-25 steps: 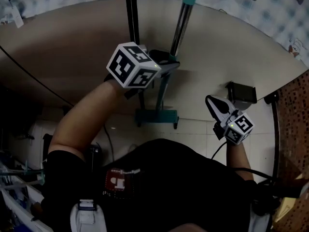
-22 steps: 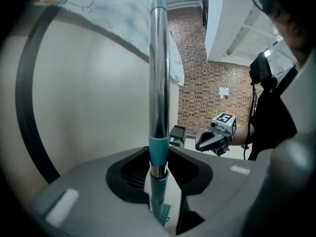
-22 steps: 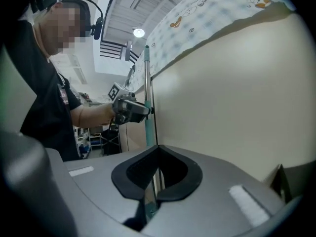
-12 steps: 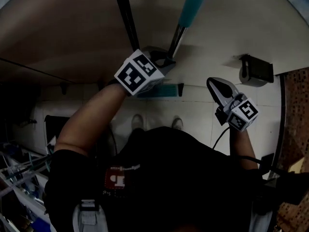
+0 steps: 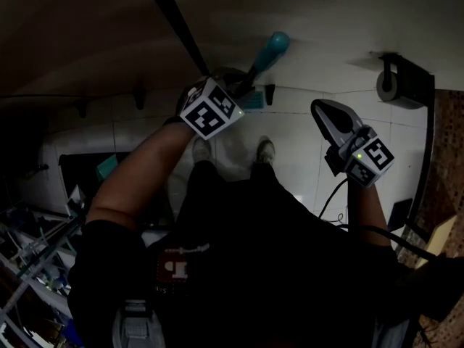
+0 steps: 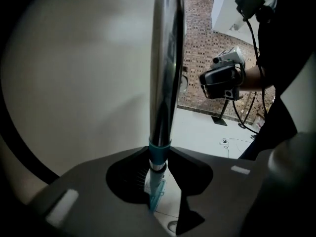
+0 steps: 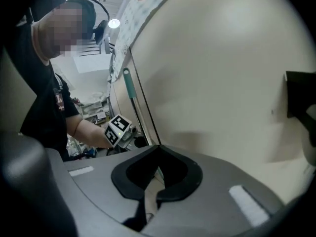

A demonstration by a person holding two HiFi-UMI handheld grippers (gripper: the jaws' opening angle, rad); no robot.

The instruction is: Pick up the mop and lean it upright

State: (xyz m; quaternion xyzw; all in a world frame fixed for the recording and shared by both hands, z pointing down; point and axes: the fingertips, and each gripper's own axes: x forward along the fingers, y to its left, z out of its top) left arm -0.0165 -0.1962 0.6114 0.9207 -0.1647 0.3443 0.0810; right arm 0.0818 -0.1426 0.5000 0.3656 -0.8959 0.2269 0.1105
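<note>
The mop's metal pole (image 6: pixel 165 58) runs straight up between the jaws of my left gripper (image 6: pixel 160 154), which is shut on it. Through the gap below I see the teal mop head (image 6: pixel 155 191) on the floor. In the head view the pole ends in a teal grip (image 5: pixel 270 49) close to the beige wall, with the left gripper (image 5: pixel 232 96) holding it just below. My right gripper (image 5: pixel 333 118) hangs apart to the right, jaw tips together and nothing between them (image 7: pixel 159 147). From the right gripper view the left gripper (image 7: pixel 123 130) and teal grip (image 7: pixel 129 88) show at the wall.
A thin black cable (image 5: pixel 174 20) runs up the wall beside the mop. A black wall fixture (image 5: pixel 399 82) sticks out at the right, near my right gripper. The person's shoes (image 5: pixel 266 151) stand on white floor tiles. Cluttered shelves (image 5: pixel 43 245) fill the lower left.
The head view has tipped further down, so the shoes and floor show. The mop pole stands steeper, its teal grip closer to the wall. The left gripper keeps its hold; the right barely shifted.
</note>
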